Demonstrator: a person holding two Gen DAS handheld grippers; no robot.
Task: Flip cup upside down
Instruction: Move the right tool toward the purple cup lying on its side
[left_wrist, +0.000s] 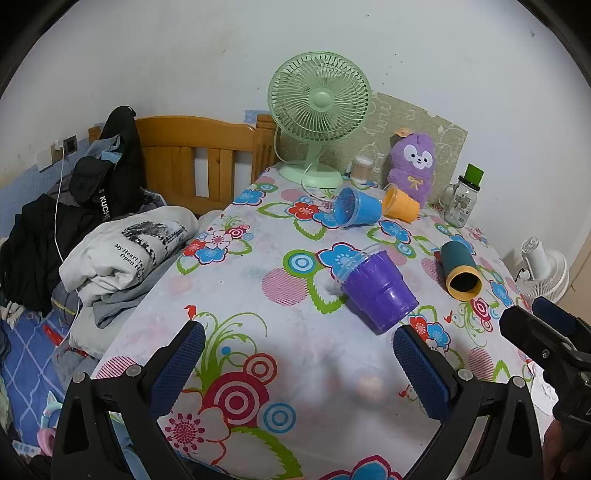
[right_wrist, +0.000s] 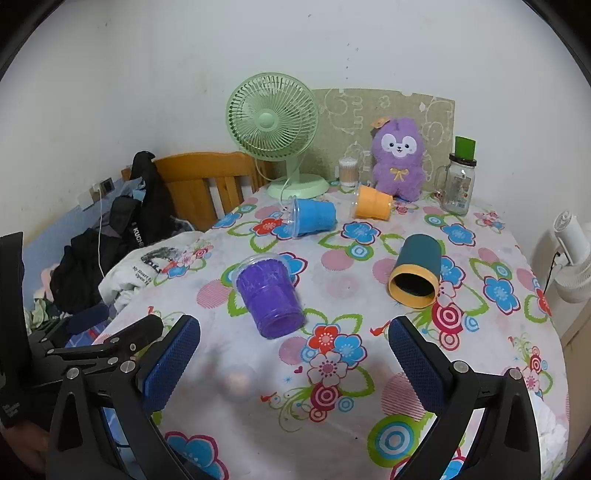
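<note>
Several cups lie on their sides on the flowered tablecloth (left_wrist: 236, 295). A purple cup (left_wrist: 376, 291) (right_wrist: 267, 295) lies nearest, just beyond both grippers. A teal cup with a yellow rim (left_wrist: 460, 271) (right_wrist: 415, 271) lies to its right, mouth towards me. A blue cup (left_wrist: 356, 206) (right_wrist: 312, 218) and an orange cup (left_wrist: 400, 204) (right_wrist: 372, 203) lie further back. My left gripper (left_wrist: 299, 369) is open and empty above the table's near part. My right gripper (right_wrist: 293, 365) is open and empty, also short of the purple cup.
A green desk fan (left_wrist: 319, 110), a purple plush toy (left_wrist: 413, 162), a jar of cotton swabs (left_wrist: 361, 168) and a glass jar with a green lid (left_wrist: 461, 199) stand at the back. Clothes and a wooden bed frame (left_wrist: 192, 155) are left. A white fan (left_wrist: 543, 266) stands right.
</note>
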